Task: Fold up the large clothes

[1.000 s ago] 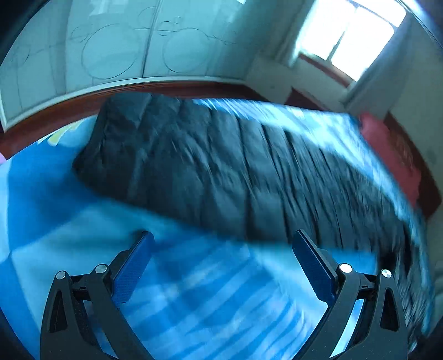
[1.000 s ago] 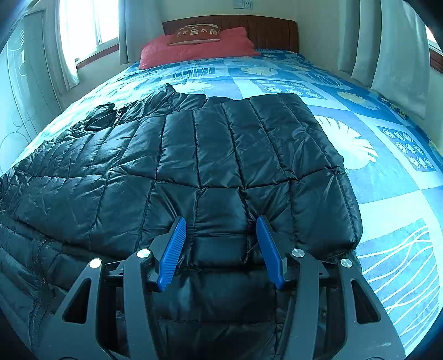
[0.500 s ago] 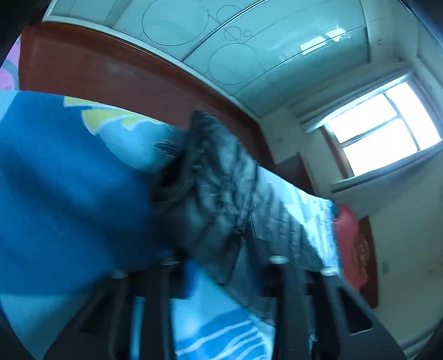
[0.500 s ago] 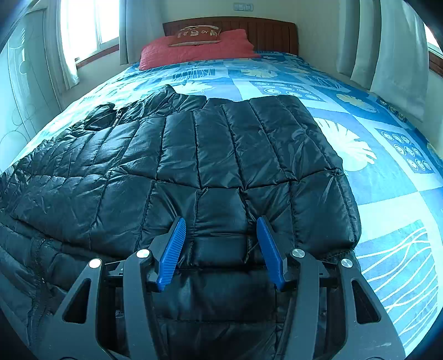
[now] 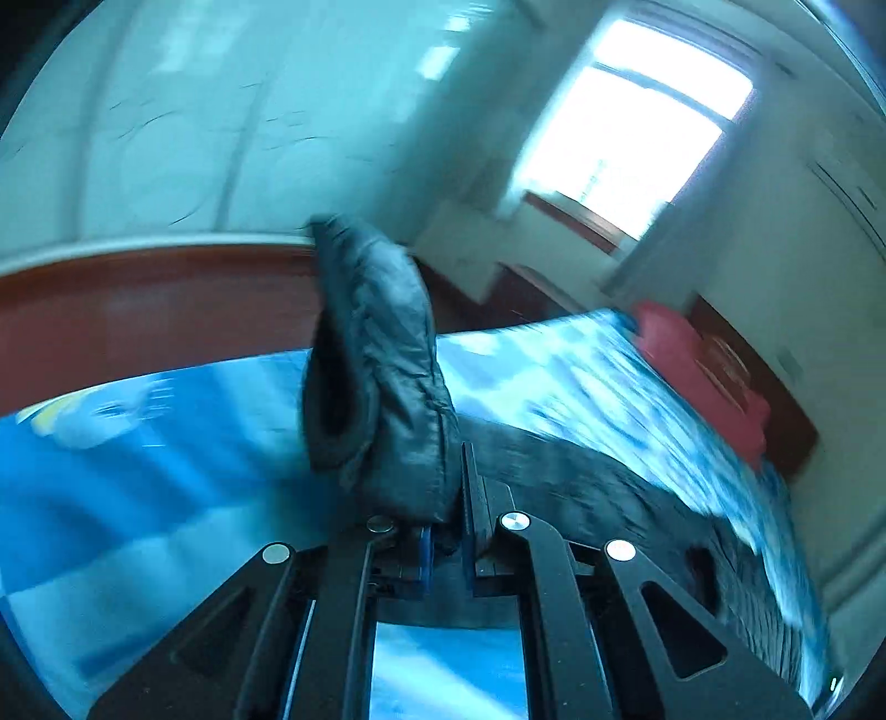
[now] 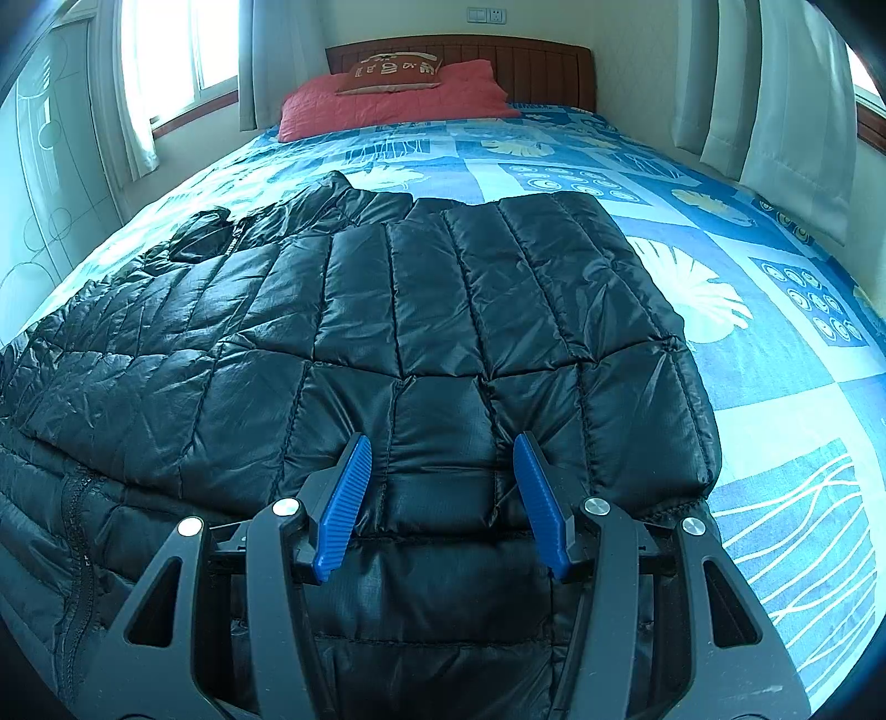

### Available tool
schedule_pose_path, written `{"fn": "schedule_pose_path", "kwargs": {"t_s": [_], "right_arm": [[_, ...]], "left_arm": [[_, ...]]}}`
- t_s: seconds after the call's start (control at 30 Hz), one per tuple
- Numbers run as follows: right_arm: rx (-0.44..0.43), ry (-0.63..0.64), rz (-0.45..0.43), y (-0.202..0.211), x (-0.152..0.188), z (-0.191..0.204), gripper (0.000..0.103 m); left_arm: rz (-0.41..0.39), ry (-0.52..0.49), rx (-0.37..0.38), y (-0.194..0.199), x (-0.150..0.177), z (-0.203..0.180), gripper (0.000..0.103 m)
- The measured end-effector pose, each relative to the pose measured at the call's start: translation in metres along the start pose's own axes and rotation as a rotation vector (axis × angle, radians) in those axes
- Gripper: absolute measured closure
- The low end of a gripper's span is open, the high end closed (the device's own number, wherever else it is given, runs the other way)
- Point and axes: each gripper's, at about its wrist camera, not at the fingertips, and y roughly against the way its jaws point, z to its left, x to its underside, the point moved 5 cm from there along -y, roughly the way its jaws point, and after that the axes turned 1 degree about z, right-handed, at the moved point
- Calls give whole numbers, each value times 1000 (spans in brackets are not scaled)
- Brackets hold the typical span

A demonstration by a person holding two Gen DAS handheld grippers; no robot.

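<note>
A black quilted puffer jacket lies spread on the blue patterned bed, one part folded over the body. My right gripper is open, its blue pads resting on the jacket's near edge. My left gripper is shut on the jacket's sleeve end, which stands up lifted above the bed; the rest of the jacket trails to the right. The left wrist view is blurred by motion.
A red pillow and a wooden headboard are at the far end of the bed. Curtains hang on the right, a window on the left. A wardrobe and a dark wood footboard stand behind the lifted sleeve.
My left gripper went from open over the bed to shut on the sleeve end and has lifted it. My right gripper has barely moved.
</note>
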Motion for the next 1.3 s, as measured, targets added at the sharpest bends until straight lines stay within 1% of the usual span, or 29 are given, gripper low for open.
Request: {"fn": "schedule_pose_path", "kwargs": {"t_s": [0.07, 0.17, 0.2, 0.27, 0.3, 0.37, 0.4, 0.47, 0.53, 0.63, 0.7, 0.77, 0.87, 0.97, 1.0, 1.03, 1.07, 1.1, 1.13, 1.23, 1.27, 1.3], "right_arm": [[-3, -2, -1, 0, -1, 0, 50], [-10, -5, -4, -1, -2, -2, 50], [-10, -6, -5, -1, -2, -1, 50], [-11, -6, -6, -1, -3, -2, 49], [-9, -6, -6, 0, -1, -1, 49], [-9, -6, -6, -1, -3, -2, 49], [-8, -6, -6, 0, -1, -1, 49], [-8, -6, -6, -1, -2, -2, 49], [-8, -8, -8, 0, 0, -1, 49], [-15, -13, -9, -2, -3, -2, 49], [-17, -16, -11, -2, -3, -1, 49], [-18, -19, -11, -3, -3, -1, 49], [-19, -20, -12, -5, -4, 0, 49], [-20, -23, -14, -4, -1, 0, 49], [-20, -23, -14, -4, -2, 0, 49], [-20, -23, -14, -4, -2, 0, 48], [-20, -23, -15, -4, -1, 0, 48], [-21, -24, -15, -3, -1, 0, 48], [-23, -25, -15, -4, -1, 0, 48], [-28, -28, -14, -4, -3, 1, 47], [-31, -27, -15, -3, -3, 1, 46], [-35, -20, -15, -2, -4, 2, 42]], "left_arm": [[14, -86, 36, -4, 9, -47, 96], [34, -189, 72, -19, 20, -96, 96], [48, -225, 91, -23, 29, -119, 96], [79, -277, 130, -28, 43, -158, 96], [90, -293, 142, -35, 46, -170, 96], [114, -365, 179, -39, 65, -212, 96], [117, -393, 188, -40, 73, -222, 96], [128, -469, 222, -40, 98, -257, 96], [146, -510, 246, -50, 116, -283, 96], [170, -586, 273, -53, 152, -316, 96], [185, -635, 283, -53, 175, -330, 96], [216, -679, 284, -61, 201, -344, 96], [254, -725, 265, -70, 230, -354, 96], [285, -741, 248, -78, 253, -363, 93], [299, -744, 247, -78, 255, -361, 90], [314, -751, 247, -79, 260, -361, 79], [328, -762, 252, -79, 264, -361, 72], [331, -770, 257, -79, 271, -365, 57], [326, -779, 269, -75, 273, -366, 49], [304, -797, 278, -62, 271, -365, 44], [306, -797, 282, -58, 270, -363, 38], [310, -786, 296, -52, 268, -360, 34]]}}
